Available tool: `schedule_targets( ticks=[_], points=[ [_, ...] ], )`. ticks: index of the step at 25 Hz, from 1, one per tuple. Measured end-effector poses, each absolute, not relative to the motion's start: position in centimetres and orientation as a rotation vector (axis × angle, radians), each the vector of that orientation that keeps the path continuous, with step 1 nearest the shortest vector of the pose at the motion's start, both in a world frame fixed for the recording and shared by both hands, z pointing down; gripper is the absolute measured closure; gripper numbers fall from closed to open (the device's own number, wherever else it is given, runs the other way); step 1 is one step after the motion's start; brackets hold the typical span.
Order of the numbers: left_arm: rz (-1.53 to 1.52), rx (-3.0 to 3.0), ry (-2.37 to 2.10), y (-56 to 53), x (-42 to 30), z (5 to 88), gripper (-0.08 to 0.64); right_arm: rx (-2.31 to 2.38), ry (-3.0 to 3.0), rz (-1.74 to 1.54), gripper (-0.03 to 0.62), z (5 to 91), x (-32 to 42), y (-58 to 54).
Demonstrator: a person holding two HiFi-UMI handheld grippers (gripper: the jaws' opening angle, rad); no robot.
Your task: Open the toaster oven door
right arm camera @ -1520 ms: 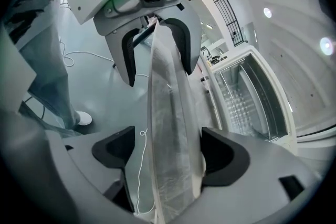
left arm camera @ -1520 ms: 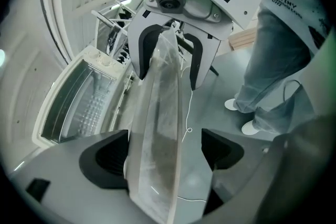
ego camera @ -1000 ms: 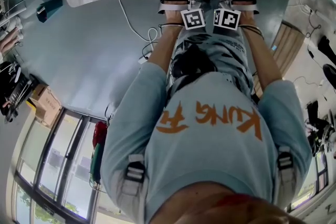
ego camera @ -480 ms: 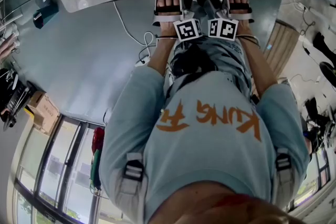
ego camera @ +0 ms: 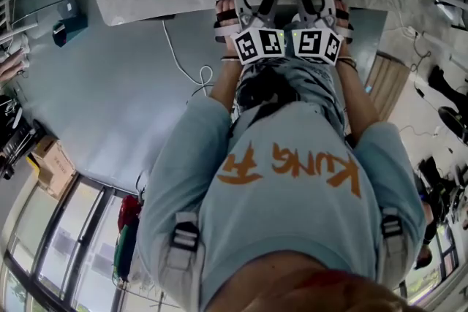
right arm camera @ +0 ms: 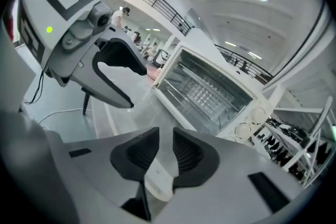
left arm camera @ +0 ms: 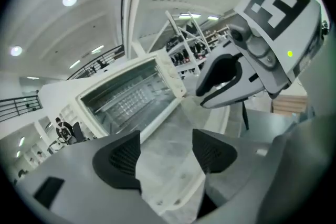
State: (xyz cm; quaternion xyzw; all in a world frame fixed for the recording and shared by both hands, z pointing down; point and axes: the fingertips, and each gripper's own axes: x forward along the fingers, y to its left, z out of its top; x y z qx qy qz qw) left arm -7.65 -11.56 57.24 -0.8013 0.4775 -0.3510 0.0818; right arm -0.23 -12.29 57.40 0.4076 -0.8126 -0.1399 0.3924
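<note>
White enamelled metal is framing the boxy toaster oven, which is sitting just ahead of both hand-held grippers with its wire rack showing. Its glass-paned drop-down door is already lying flat, reaching from the oven mouth toward you and passing beneath the jaws, so I am judging the opening to be done.

You are carrying the left hand-held gripper with its jaws wide but closing. Nothing is being pressed between the pads, and only the door's white frame is showing below the gap. You are narrowing the right hand-held gripper to a slim gap. The white bar handle is showing low in that gap, and I am seeing no pad pressing on it.

I am expecting the door to feel stiff and fairly light, swinging on its bottom hinge. The pane is likely fragile and the enamel smooth, so probably slippery. If you are taking hold again, be closing on the bar handle near its middle, just beneath your jaws, never on the glass.
</note>
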Motion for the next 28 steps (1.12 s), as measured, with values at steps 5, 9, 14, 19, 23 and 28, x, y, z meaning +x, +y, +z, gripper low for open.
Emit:
schedule_targets(
  ticks=[5,9,14,19,23,28],
  points=[
    [-0.84,-2.367,1.618,-16.1,-9.8,51.3,0.492,1.161,-2.136,-0.229,0.594,54.3,0.4,-16.1],
    [-0.697,-2.354,1.714,-18.9,-10.9,47.1,0.557,1.231,-2.221,-0.154,0.595,50.8,0.3,-19.2],
    [-0.463,-2.395,1.813,-22.0,-11.0,40.7,0.557,1.354,-2.369,-0.116,0.595,44.1,0.0,-23.0],
    [-0.196,-2.373,1.858,-25.8,-11.8,32.9,0.557,1.491,-2.492,-0.142,0.595,37.0,0.1,-27.5],
    [-0.024,-2.371,1.983,-27.8,-13.5,29.1,0.557,1.65,-2.563,-0.063,0.595,31.3,1.7,-29.9],
    [0.157,-2.401,2.077,-27.9,-14.1,27.5,0.557,1.707,-2.585,-0.009,0.595,29.2,2.6,-29.8]
  ],
)
